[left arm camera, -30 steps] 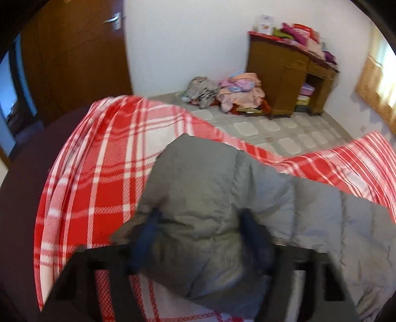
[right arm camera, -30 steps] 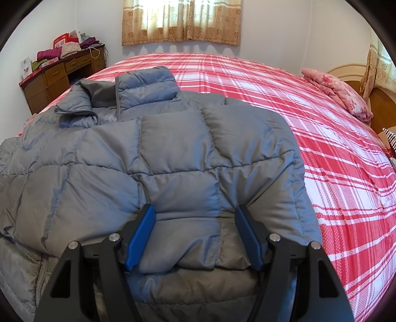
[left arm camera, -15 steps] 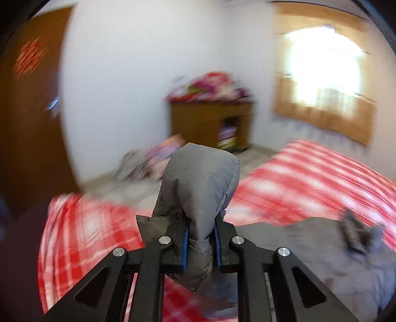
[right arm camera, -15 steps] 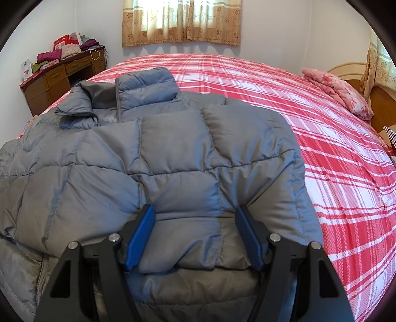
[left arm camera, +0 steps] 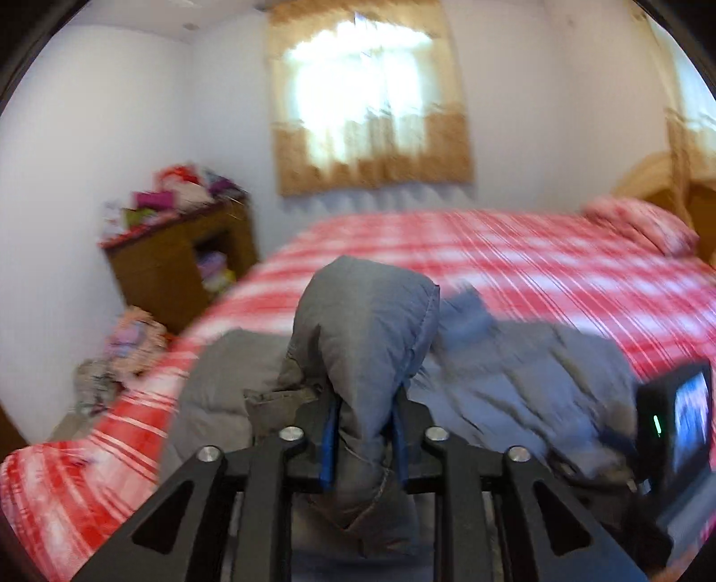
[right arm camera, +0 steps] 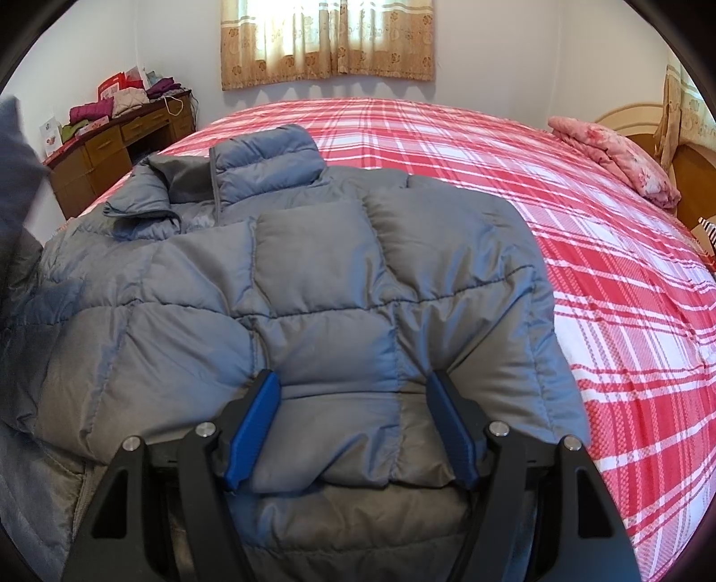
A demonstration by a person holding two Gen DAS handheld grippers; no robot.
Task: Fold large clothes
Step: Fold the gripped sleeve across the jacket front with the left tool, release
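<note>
1. Nearest in, the left tongs (left arm camera: 363,441) have a puffy gray fold of the jacket (right arm camera: 313,286) bunched between their blue pads, fabric bulging above and below; the jaws have just been easing apart a little, yet the pads look to be pinching it.
2. The right tongs (right arm camera: 351,430) stand spread wide at the jacket's near hem, a quilted lobe lying between the blue fingers (right arm camera: 253,430); whether they press it I cannot tell.
3. The jacket itself lies spread on the bed (right arm camera: 626,313), near edge toward us, collar (right arm camera: 264,165) on the far side. Smooth slate-gray shell, stitched into soft pillowy squares.
4. Under and beyond the jacket, the bedspread runs in red-and-white plaid, flat and taut.
5. Far right of the jacket, a folded pink floral quilt (right arm camera: 613,156) sits by the curved wooden headboard (right arm camera: 635,116).
6. Far left of the jacket, a brown wooden desk (right arm camera: 112,147) against the white wall, heaped with clothes.
7. Behind the jacket, tan patterned curtains (right arm camera: 326,40) glow over a bright window.
8. Left view is motion-blurred.
</note>
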